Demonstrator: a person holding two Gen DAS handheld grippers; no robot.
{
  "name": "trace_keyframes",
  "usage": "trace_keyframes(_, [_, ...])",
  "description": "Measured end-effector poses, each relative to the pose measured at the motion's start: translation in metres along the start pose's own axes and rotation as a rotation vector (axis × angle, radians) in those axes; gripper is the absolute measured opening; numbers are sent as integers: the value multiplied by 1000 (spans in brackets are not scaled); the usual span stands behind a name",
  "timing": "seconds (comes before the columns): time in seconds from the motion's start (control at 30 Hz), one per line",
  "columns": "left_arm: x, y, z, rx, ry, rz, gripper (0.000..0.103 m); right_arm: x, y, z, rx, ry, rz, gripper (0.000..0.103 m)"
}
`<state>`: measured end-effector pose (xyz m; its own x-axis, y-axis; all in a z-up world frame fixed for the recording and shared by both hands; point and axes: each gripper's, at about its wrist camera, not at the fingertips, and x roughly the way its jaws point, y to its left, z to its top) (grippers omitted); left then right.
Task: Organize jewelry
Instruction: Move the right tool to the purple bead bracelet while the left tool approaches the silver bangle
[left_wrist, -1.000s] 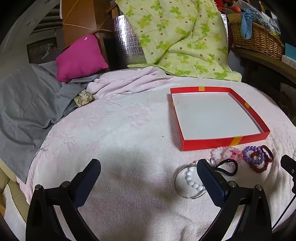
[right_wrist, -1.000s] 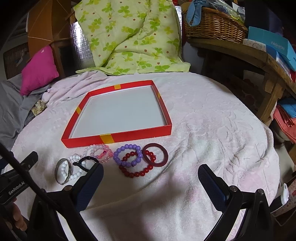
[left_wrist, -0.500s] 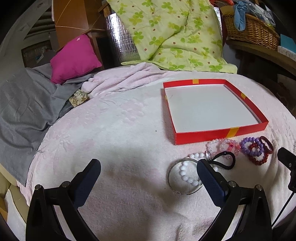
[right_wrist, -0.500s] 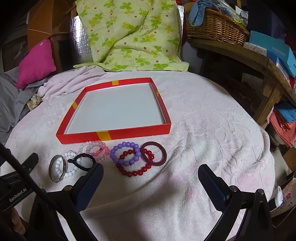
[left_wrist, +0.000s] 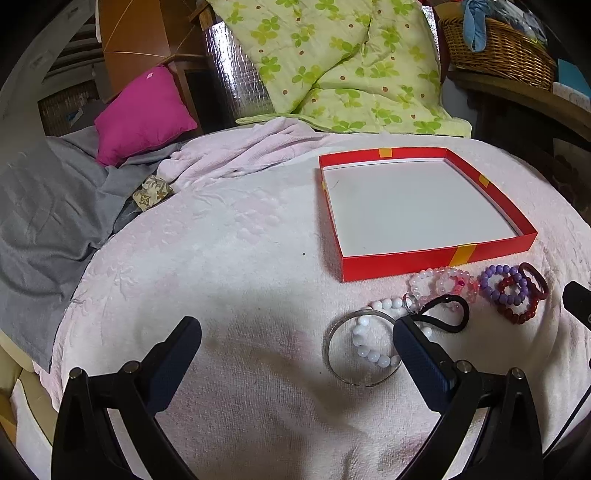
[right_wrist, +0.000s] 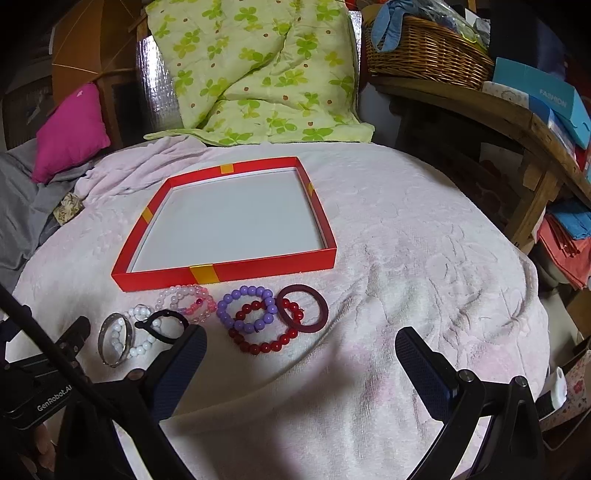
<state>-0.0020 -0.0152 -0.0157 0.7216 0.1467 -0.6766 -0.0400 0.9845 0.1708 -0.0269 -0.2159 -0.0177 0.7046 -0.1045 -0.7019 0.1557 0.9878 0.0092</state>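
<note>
Both hand-held grippers spread wide, left hand-held gripper (left_wrist: 297, 352), right hand-held gripper (right_wrist: 301, 363), low over bracelets (right_wrist: 245, 308)

Red box (right_wrist: 273, 266) with yellow tape, purple beads (right_wrist: 246, 309), perhaps maroon bangle (right_wrist: 303, 308)

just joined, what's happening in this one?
A person holds two handheld grippers over a bed covered in a pink blanket. Both the left gripper and right gripper are open and hold nothing. The red tray is empty. The jewelry lies in a row in front of it: a silver bangle, white bead bracelet, black hair tie, pink bracelets, purple bracelet, red bead bracelet and dark red bangle. Nothing sorted yet.
</note>
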Motion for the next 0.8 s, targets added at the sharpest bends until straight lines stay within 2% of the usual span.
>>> trace_keyframes(0.53, [14,19,2,-46,37,-6,103,-2,-5,-1,-22,-22,-10,103])
trace_keyframes(0.7, [20,30,1,-60,62,-20,103,-6,-29,1,-10,-45,25,103])
trace_keyframes(0.8, [24,36,-1,-62,89,-44,103,-2,-52,1,32,-27,79,103])
